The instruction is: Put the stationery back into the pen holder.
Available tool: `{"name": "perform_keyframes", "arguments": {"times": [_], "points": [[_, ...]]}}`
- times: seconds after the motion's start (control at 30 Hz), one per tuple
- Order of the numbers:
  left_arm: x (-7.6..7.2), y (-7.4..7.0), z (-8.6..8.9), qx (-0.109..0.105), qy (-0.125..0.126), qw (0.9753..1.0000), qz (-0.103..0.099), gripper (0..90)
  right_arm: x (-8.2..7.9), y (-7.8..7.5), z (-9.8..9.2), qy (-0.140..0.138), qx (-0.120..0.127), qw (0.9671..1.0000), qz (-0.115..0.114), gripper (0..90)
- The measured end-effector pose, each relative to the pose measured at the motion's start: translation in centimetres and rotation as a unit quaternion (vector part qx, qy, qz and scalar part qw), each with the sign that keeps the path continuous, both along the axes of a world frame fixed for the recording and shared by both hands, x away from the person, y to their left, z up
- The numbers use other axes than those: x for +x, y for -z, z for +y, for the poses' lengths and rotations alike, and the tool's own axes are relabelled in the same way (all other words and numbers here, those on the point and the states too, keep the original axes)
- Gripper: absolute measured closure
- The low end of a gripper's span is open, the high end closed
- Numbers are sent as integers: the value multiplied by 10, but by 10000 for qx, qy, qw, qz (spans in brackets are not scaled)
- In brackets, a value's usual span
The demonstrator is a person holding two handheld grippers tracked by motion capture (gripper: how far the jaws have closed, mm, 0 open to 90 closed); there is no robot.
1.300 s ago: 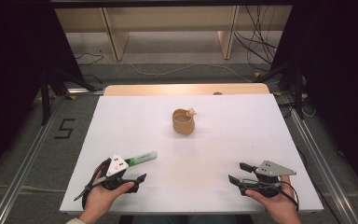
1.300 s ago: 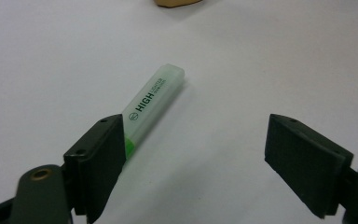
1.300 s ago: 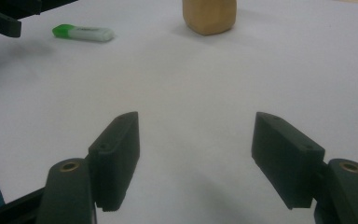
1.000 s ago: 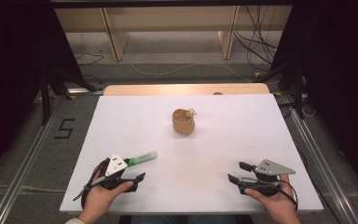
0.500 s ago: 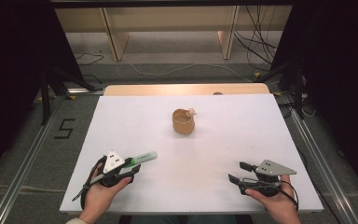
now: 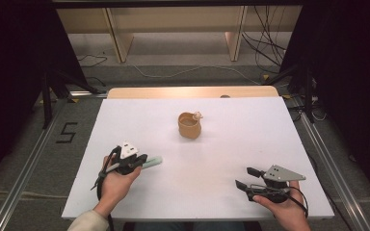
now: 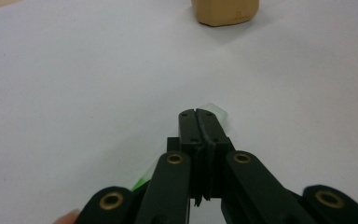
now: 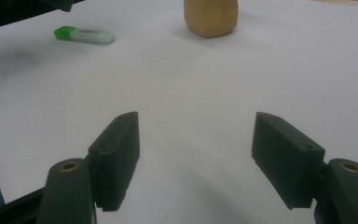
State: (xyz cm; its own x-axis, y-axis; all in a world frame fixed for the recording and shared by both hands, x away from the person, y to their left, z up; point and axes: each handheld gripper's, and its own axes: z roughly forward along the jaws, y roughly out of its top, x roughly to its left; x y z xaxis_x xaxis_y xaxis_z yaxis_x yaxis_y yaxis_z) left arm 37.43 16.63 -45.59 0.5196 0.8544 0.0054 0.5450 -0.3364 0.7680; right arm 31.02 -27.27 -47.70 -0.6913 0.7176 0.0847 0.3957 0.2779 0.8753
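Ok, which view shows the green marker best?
The right gripper view: the marker lies whole and unblocked. The high view has the left gripper covering part of it; the left gripper view shows slivers beside the jaws.

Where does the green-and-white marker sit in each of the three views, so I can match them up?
High view: the marker lies on the white table, lower left, at the left gripper.
Left gripper view: its pale end pokes out just beyond the closed jaws, marker.
Right gripper view: upper left, lying flat, marker.
Shared landmark: the tan cup, farther back in all three.
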Motion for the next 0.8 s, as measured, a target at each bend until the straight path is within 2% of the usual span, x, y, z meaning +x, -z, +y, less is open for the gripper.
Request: {"name": "perform_keyframes", "arguments": {"times": [0.03, 0.07, 0.1, 0.13, 0.2, 0.3, 0.37, 0.47, 0.8], "points": [[0, 0, 0, 0, 0, 10000, 0, 898, 0, 0, 0, 1, -13, 10000, 11, 330], [10, 2, -6, 33, -15, 10000, 76, 898, 0, 0, 0, -5, -24, 10000, 6, 330], [10, 2, -6, 33, -15, 10000, 76, 898, 0, 1, 0, -8, -32, 10000, 17, 329], [18, 5, -11, 66, -38, 9999, 141, 898, 0, 1, 0, -17, -31, 10000, 31, 330], [24, 7, -16, 103, -23, 9997, 222, 898, 0, 1, 0, -23, -36, 10000, 23, 330], [27, 8, -20, 135, 29, 9996, 250, 898, -1, 1, -1, -13, -35, 10000, 47, 330], [32, 10, -25, 250, 48, 9993, 290, 898, -1, 1, -1, -12, -40, 10000, 48, 330], [36, 13, -27, 244, 10, 9990, 380, 898, -1, 1, -1, -11, -44, 10000, 51, 330], [45, 16, -33, 325, -61, 9983, 479, 898, -1, 1, 0, -15, -39, 10000, 31, 330]]}}
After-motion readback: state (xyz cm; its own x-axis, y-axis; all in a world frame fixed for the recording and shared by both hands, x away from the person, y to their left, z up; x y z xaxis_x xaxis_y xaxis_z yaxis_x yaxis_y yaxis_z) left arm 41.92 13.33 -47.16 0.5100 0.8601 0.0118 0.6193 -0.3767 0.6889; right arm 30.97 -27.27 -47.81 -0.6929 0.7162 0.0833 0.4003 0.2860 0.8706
